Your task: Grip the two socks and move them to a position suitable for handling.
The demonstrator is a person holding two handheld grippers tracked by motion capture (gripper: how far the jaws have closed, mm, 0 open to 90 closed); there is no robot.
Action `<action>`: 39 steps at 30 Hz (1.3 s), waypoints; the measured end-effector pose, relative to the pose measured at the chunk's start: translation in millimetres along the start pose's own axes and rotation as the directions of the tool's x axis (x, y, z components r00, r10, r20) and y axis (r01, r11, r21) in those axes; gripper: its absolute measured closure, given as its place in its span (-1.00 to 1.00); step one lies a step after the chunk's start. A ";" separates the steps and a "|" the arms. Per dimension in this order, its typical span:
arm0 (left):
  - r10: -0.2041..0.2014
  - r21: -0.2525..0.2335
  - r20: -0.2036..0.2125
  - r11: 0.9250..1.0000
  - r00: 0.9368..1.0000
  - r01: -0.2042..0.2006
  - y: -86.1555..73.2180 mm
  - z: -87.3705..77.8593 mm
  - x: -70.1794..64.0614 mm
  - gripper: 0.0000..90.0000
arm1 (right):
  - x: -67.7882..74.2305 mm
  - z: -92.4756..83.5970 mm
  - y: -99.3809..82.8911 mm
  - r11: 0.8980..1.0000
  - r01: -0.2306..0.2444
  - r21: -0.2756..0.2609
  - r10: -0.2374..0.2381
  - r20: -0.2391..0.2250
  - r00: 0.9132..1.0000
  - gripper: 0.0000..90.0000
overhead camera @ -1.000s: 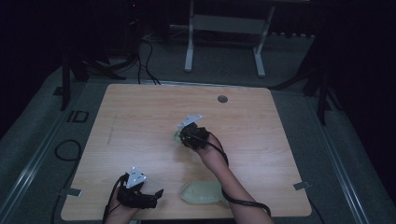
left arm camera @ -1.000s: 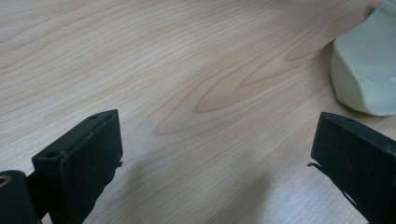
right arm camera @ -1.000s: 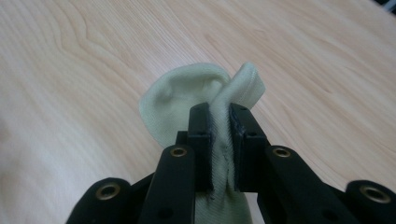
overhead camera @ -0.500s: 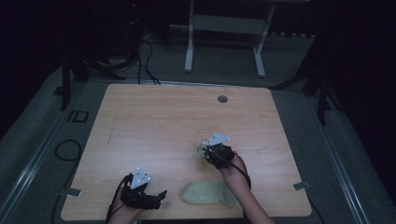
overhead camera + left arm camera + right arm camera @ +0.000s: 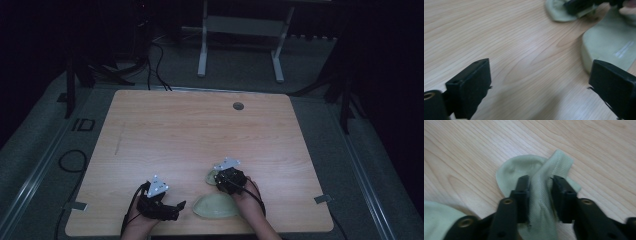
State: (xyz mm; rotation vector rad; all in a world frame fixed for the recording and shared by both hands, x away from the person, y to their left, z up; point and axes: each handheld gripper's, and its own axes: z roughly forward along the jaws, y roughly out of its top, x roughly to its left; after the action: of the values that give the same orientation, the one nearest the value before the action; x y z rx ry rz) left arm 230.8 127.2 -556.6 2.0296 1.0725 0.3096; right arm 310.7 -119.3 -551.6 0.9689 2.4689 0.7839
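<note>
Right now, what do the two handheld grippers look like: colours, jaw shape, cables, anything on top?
Both are black. The left gripper and the right gripper each carry a pale grey three-cornered plate on top, and a black cable trails back from each along the forearm. The jaws are flat, blocky black pads on black arms with small brass-coloured eyelets. The forearms look bare; no sleeve is clear.
</note>
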 end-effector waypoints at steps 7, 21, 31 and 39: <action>0.083 -0.008 0.051 0.997 0.995 -0.082 47.8 22.1 -11.9 -0.64 | -26.3 -36.2 20.1 0.995 -0.049 -0.083 0.046 -0.040 0.998 0.23; 0.139 0.132 0.054 0.981 0.989 -0.145 80.1 89.3 -2.7 0.06 | -38.5 -2.8 2.6 0.998 -0.052 0.030 0.055 -0.095 0.994 0.51; 0.165 0.130 0.069 0.976 0.984 -0.173 78.7 98.7 -9.9 0.66 | -40.7 0.3 -7.1 0.998 -0.067 0.009 0.067 -0.125 0.990 0.80; 0.161 0.130 0.060 0.977 0.985 -0.167 80.1 93.1 -11.5 0.94 | -42.8 -18.6 -1.6 0.998 -0.060 -0.031 0.057 -0.090 0.994 0.88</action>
State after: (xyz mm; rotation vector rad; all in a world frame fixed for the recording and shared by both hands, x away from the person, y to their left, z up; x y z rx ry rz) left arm 320.4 42.4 -555.5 2.2410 0.9188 0.2758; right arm 329.9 -157.3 -532.3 1.0196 2.5035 0.9040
